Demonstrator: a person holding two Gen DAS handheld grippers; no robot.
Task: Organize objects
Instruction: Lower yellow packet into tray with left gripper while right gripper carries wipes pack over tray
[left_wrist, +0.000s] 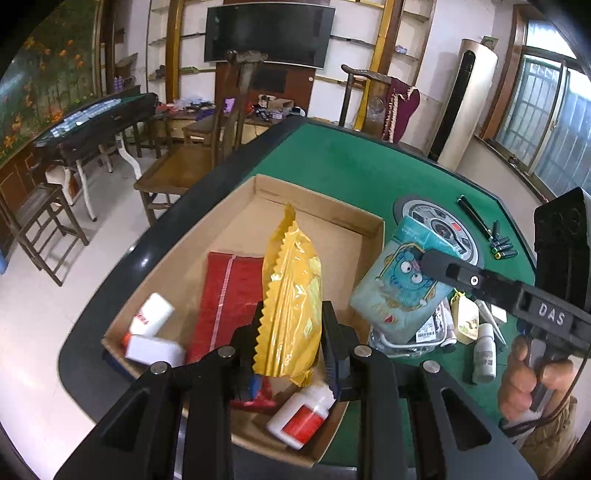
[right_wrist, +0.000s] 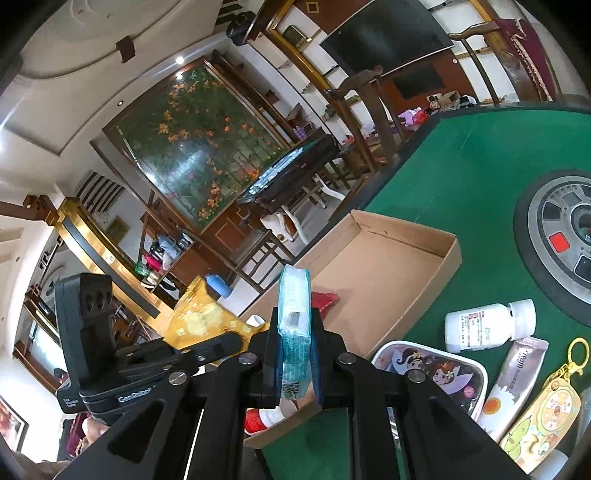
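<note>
My left gripper (left_wrist: 291, 336) is shut on a yellow foil snack bag (left_wrist: 291, 291), held upright over the cardboard tray (left_wrist: 332, 210). My right gripper (right_wrist: 294, 349) is shut on a teal tissue pack (right_wrist: 293, 328), seen edge-on; in the left wrist view the pack (left_wrist: 399, 284) with its blue cartoon hangs over the tray's right edge. In the tray lie a red packet (left_wrist: 225, 291), a white bottle with a red label (left_wrist: 301, 417) and two more white containers (left_wrist: 151, 332).
On the green felt table (right_wrist: 461, 177) lie a white bottle (right_wrist: 487, 325), a cartoon lunch box (right_wrist: 432, 373), a cream tube (right_wrist: 513, 384), a yellow keychain tag (right_wrist: 546, 410) and a round centre panel (right_wrist: 569, 236). Pens and batteries (left_wrist: 498, 243) lie further right. Chairs stand beyond the table.
</note>
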